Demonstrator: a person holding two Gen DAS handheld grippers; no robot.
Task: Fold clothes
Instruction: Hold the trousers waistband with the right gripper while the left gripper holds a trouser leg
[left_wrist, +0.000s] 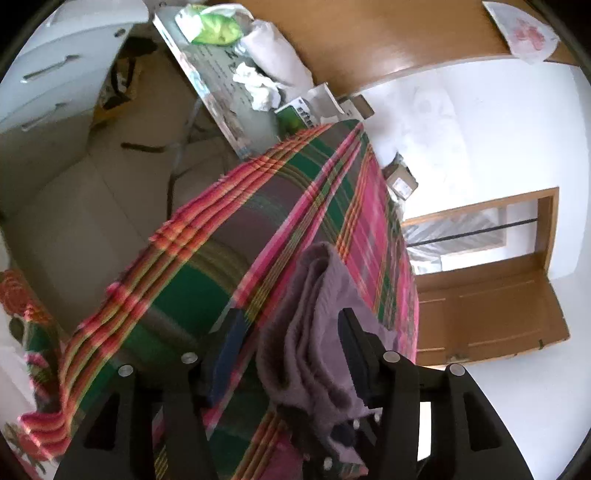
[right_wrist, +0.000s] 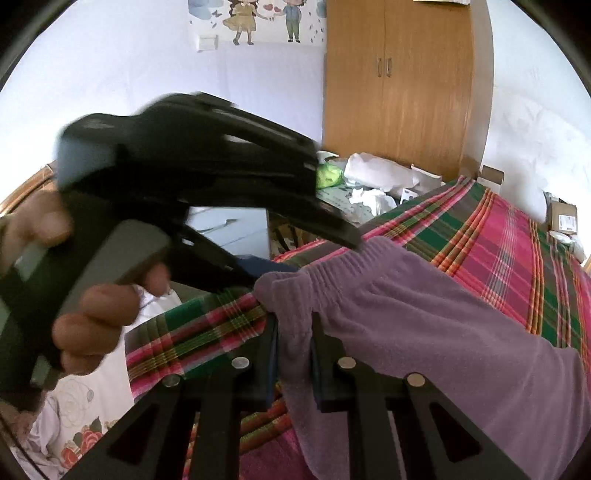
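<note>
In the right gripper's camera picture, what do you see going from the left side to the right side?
A hand holding the left gripper → purple garment → plaid cloth → cardboard box.

Purple garment (right_wrist: 424, 314) showing as soft, matt fleece-like cloth, ribbed and gathered along its elastic band. Plaid bedcover (left_wrist: 207, 236) reading as thin woven cloth, matt, finely ridged in its stripes. Right gripper (right_wrist: 293, 354) and left gripper (left_wrist: 288, 332) looking like matt black plastic, smooth, with small shiny metal pins. Wardrobe (right_wrist: 399, 81) showing smooth wood veneer with a slight sheen. Crumpled white paper (left_wrist: 258, 86) lying dull and creased. Wall (right_wrist: 129, 74) appearing matt painted
</note>
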